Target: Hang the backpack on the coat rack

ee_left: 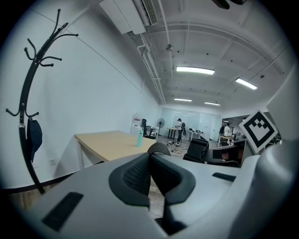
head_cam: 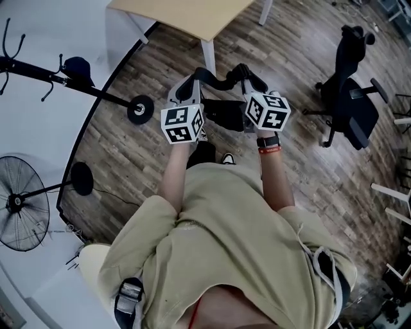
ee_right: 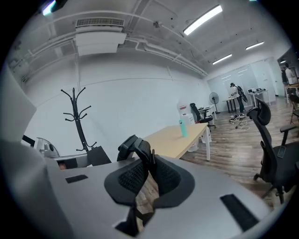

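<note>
Tongs clamped, both of them: left tongs and right tongs pinch the strap of the backpack (it dangles below). Off left, the coat rack stands well apart.

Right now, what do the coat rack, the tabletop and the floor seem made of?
Coat rack: likely metal, painted matte black; thin curved hooks.
Tabletop: light wood-look, probably laminate; smooth, even tan.
Floor: wood or wood-look planks; visible grain and staggered seams.

Pale table and office chair stand on plank floor (strip lights overhead)
</note>
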Available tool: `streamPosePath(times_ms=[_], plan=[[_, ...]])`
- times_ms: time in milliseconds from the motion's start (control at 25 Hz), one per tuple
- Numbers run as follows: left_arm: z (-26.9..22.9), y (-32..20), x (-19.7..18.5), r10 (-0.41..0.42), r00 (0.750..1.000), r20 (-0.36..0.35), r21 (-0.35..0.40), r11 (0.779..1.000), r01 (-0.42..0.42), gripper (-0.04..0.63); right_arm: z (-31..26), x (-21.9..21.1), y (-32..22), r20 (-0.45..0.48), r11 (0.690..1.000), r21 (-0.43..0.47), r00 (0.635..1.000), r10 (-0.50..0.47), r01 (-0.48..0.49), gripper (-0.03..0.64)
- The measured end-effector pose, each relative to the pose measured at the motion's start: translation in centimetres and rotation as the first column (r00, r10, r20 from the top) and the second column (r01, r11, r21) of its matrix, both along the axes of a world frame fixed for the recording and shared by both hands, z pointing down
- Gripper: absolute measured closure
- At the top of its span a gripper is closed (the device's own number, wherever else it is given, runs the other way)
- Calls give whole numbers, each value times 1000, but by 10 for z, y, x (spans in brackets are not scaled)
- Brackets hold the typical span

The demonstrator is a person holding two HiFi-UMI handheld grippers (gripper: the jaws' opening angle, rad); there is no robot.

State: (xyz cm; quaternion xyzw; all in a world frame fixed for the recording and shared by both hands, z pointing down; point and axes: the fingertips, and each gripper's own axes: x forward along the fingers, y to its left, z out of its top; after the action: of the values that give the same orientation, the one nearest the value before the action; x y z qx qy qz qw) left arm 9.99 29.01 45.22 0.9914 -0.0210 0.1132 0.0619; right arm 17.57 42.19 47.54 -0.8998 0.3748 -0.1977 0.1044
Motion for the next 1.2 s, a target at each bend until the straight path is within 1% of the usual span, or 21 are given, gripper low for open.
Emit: streamPosePath(times_ms=[240, 360, 520, 680, 840, 960, 1200], plan=[[9, -72, 27, -38, 999, 4, -26, 999, 38, 571, 7, 27, -84, 50, 997, -15, 996, -75, 76, 571], [2, -110, 41, -73, 997, -16, -31, 997, 72, 571, 4, 44, -123, 51, 993, -27, 992, -115, 117, 571], [-2, -182, 48, -157, 987, -28, -63, 986, 155, 571, 1, 58, -195, 57, 981, -48, 981, -185, 188, 571], [0, -250, 52, -209, 978, -22, -85, 975, 207, 571, 1, 64, -267, 65, 968, -62, 969, -239, 243, 571], [-3, -300, 53, -256, 966, -24, -89, 963, 253, 571, -4, 73, -324, 63, 956, -56, 956, -285, 289, 571], [-4, -338, 45, -304, 952, -27, -97, 949, 300, 571, -7, 76, -366, 60, 943, -50, 943, -326, 329, 571], [-9, -406, 23, -424, 906, -19, -105, 902, 420, 571, -22, 74, -453, 54, 893, -35, 893, -446, 448, 571]])
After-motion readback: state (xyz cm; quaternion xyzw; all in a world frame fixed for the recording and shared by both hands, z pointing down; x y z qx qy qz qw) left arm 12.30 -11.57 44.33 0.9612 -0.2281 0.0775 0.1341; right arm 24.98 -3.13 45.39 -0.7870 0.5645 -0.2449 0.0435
